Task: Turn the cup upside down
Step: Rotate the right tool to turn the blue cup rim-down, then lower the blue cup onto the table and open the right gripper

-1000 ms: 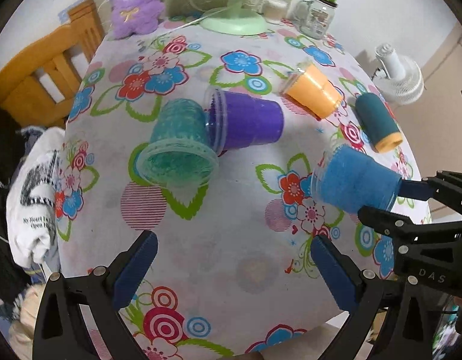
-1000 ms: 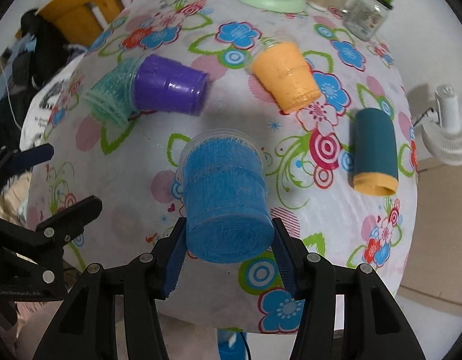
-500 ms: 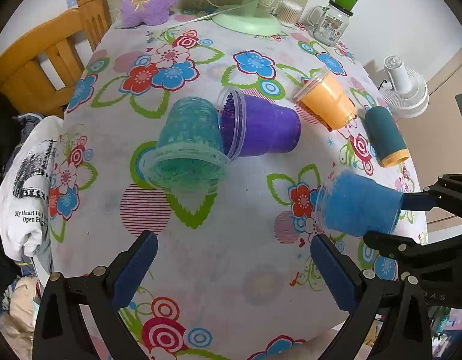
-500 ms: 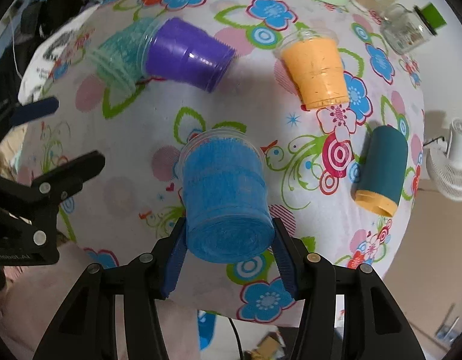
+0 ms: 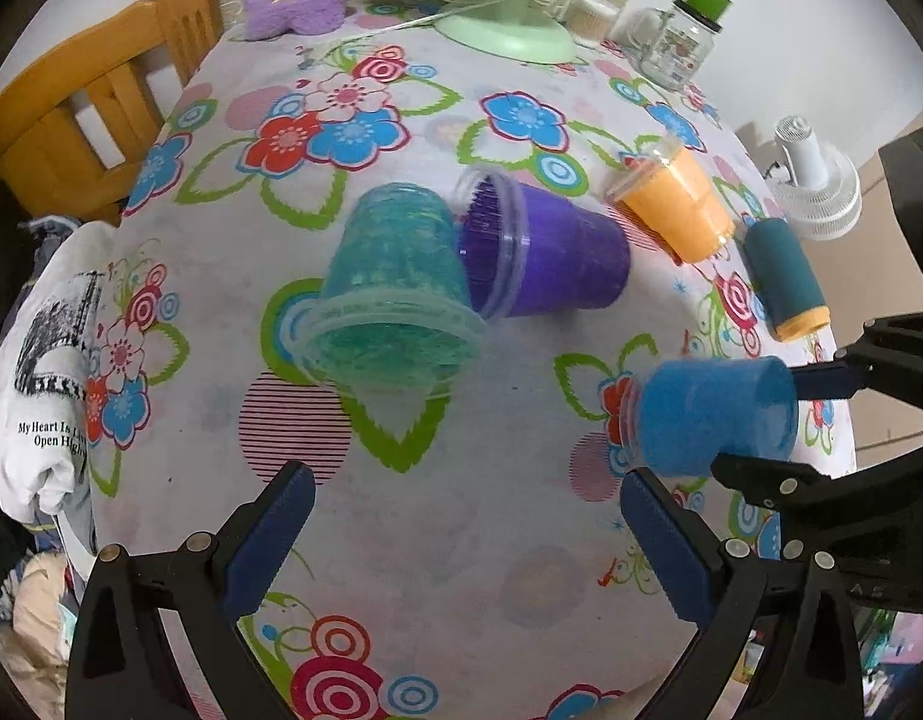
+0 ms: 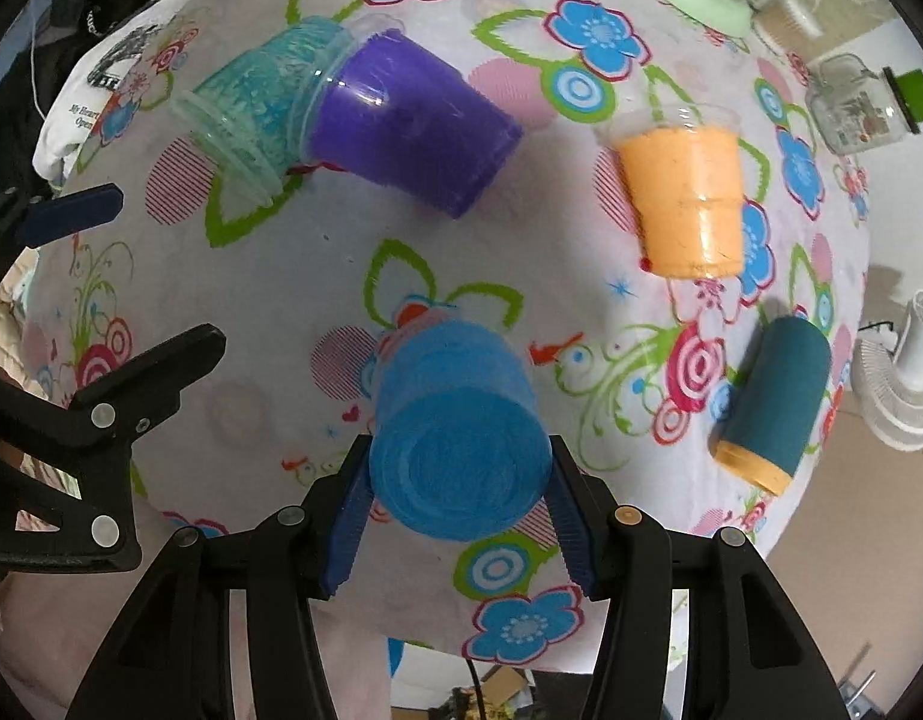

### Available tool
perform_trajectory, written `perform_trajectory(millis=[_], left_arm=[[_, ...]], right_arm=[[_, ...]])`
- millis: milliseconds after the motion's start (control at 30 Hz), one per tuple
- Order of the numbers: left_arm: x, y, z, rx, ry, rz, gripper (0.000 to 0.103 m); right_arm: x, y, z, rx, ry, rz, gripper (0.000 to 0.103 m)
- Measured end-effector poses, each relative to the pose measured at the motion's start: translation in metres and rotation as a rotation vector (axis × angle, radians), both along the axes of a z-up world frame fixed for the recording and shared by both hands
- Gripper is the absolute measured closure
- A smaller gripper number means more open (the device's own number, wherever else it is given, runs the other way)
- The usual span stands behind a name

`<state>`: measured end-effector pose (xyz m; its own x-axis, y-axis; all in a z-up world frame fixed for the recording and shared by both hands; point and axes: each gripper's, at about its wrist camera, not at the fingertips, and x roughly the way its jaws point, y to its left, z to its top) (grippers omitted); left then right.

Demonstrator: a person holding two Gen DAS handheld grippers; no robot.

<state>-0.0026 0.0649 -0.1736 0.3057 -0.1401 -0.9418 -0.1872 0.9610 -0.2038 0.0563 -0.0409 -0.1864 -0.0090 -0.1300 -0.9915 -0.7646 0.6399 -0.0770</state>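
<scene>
Blue cup [image 6: 458, 441] tipped further, base toward camera, seemingly airborne, clamped by right tool [image 6: 458, 516], left tool [image 5: 461, 531] spread.

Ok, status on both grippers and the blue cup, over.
Right gripper shut on blue cup, held off the table, base toward camera. Left gripper open, holding nothing. Teal cup and purple cup lie beyond, apart.

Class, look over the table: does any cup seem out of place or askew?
Yes. The teal plastic cup, purple plastic cup, orange plastic cup and dark teal cup with an orange rim all lie toppled on the floral tablecloth; teal and purple rims touch.
</scene>
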Motion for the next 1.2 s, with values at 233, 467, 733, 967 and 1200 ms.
perform_trajectory(millis=[233,467,733,967,1200], left_arm=[[-0.002,0.012,-0.002,-0.014,0.008,0.03,0.0],[-0.001,0.012,0.011,-0.048,-0.001,0.013,0.0],[-0.004,0.015,0.033,0.008,-0.028,-0.03,0.0],[-0.006,0.012,0.049,0.053,-0.041,-0.044,0.0],[-0.003,-0.003,0.071,0.1,-0.076,-0.035,0.0]], right_arm=[[0.007,0.004,0.006,0.079,-0.015,-0.043,0.043],[0.008,-0.001,0.023,0.161,-0.146,-0.12,0.022],[-0.005,-0.02,0.044,0.265,-0.257,-0.256,0.01],[-0.016,-0.043,0.057,0.315,-0.311,-0.354,0.009],[-0.017,-0.071,0.072,0.386,-0.335,-0.424,0.009]])
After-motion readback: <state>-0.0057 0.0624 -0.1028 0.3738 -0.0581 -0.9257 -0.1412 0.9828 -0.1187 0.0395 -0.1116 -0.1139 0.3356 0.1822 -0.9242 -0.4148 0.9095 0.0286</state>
